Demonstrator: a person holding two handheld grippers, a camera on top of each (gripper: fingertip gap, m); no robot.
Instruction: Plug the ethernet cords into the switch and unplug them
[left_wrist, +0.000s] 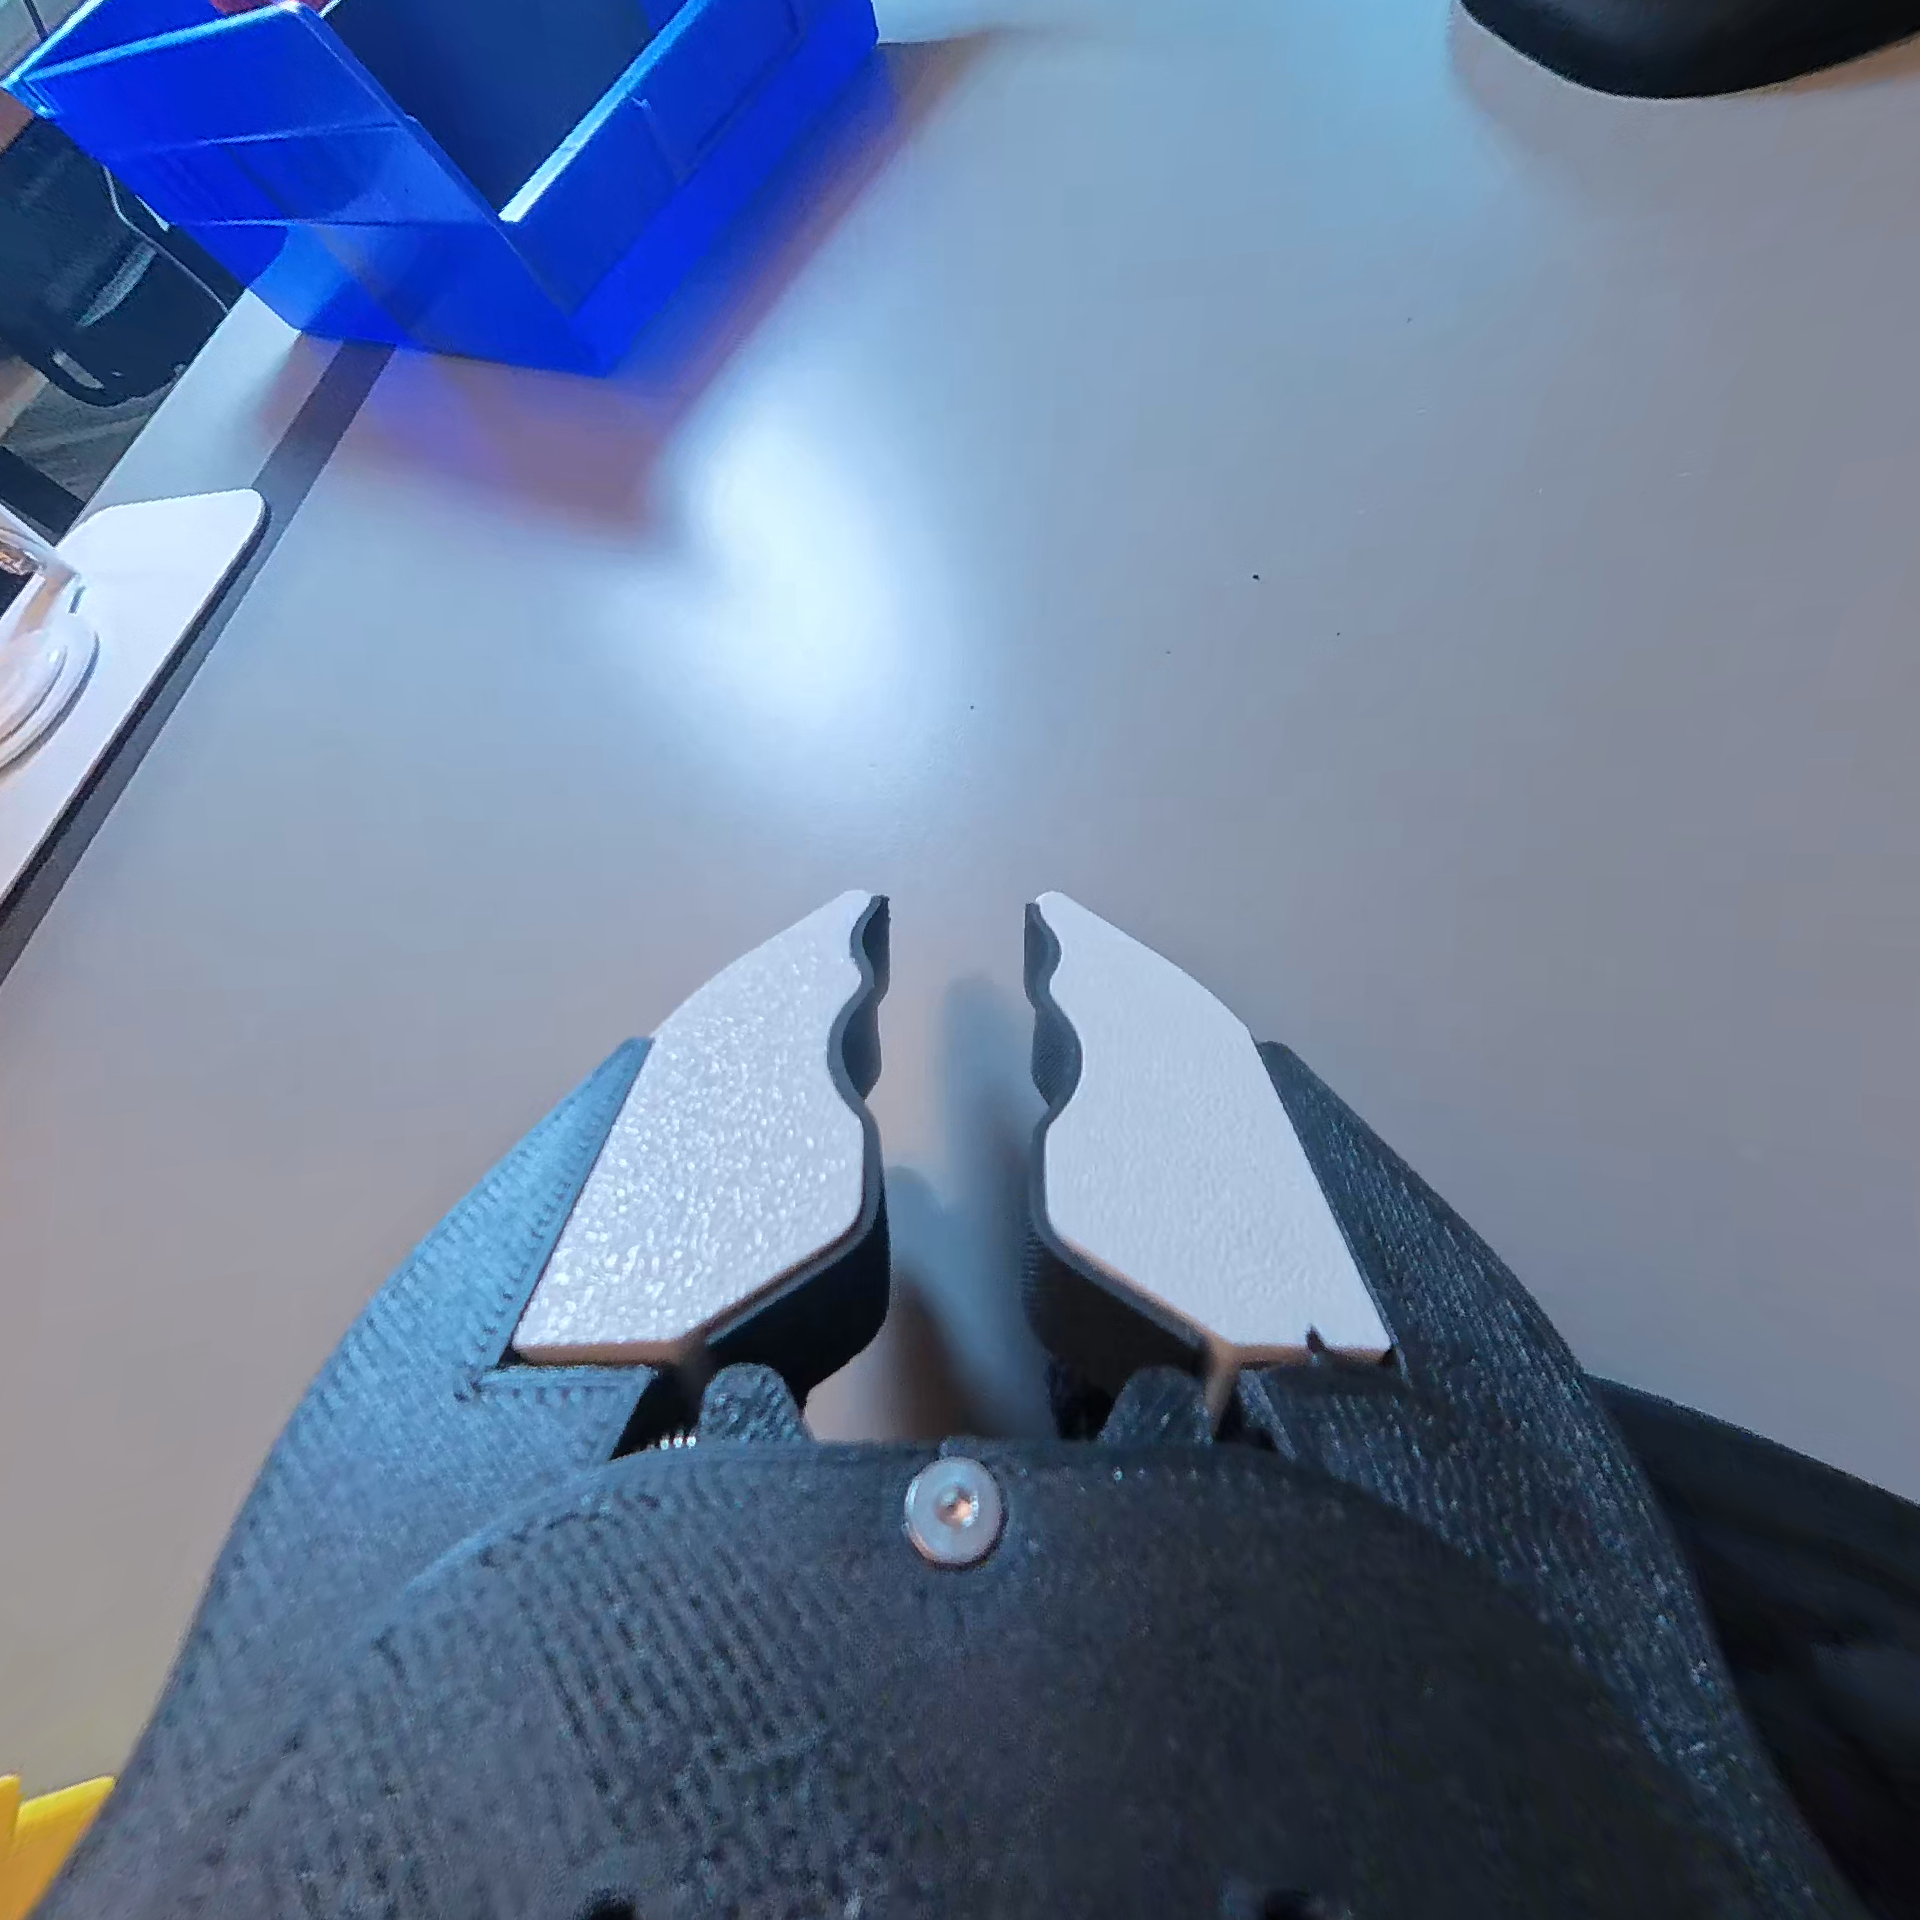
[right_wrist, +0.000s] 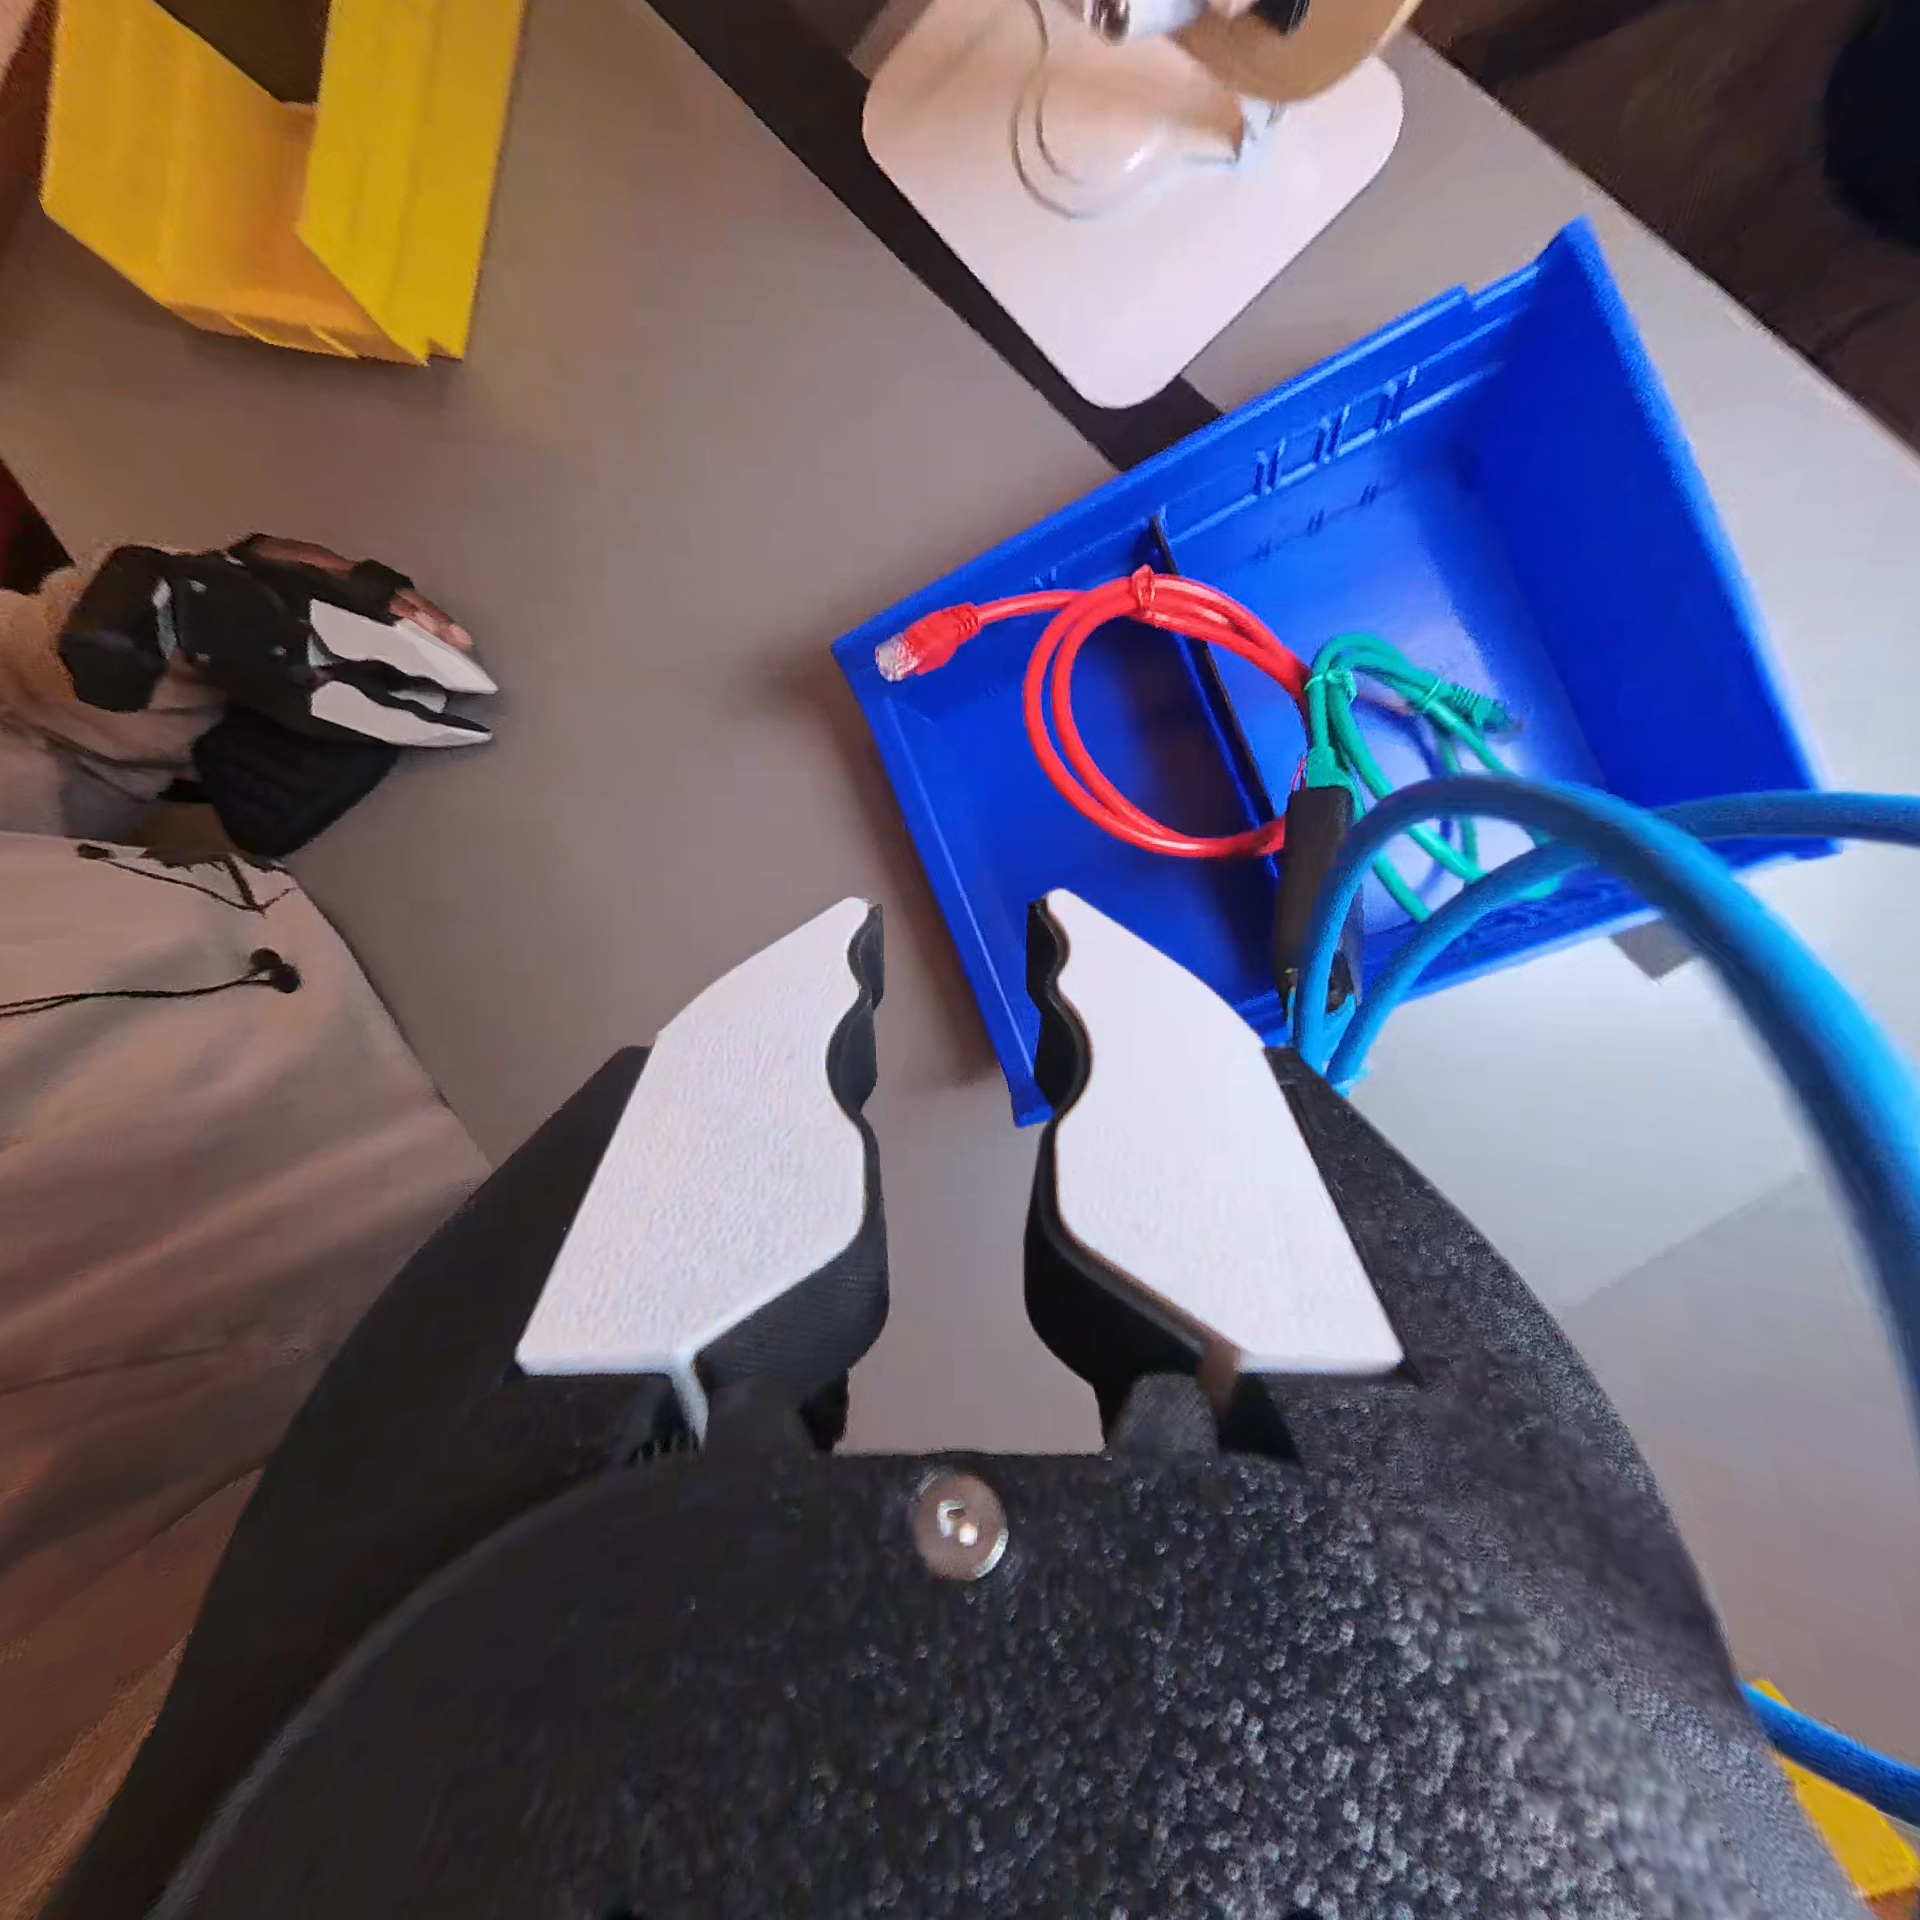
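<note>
Grey table fills both views. Left tongs hover over bare tabletop, parted by a narrow gap, holding nothing. Right tongs are likewise parted and empty, above the near edge of a blue plastic bin holding a coiled red ethernet cord and a green one. A thick blue cable arcs past. No switch shows.

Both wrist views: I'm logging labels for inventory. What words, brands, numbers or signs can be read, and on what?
No text can be read.
Raised marks inside the blue bin: too blurred to read.
No writing shows on the red cord, green cord or yellow bin.
</note>
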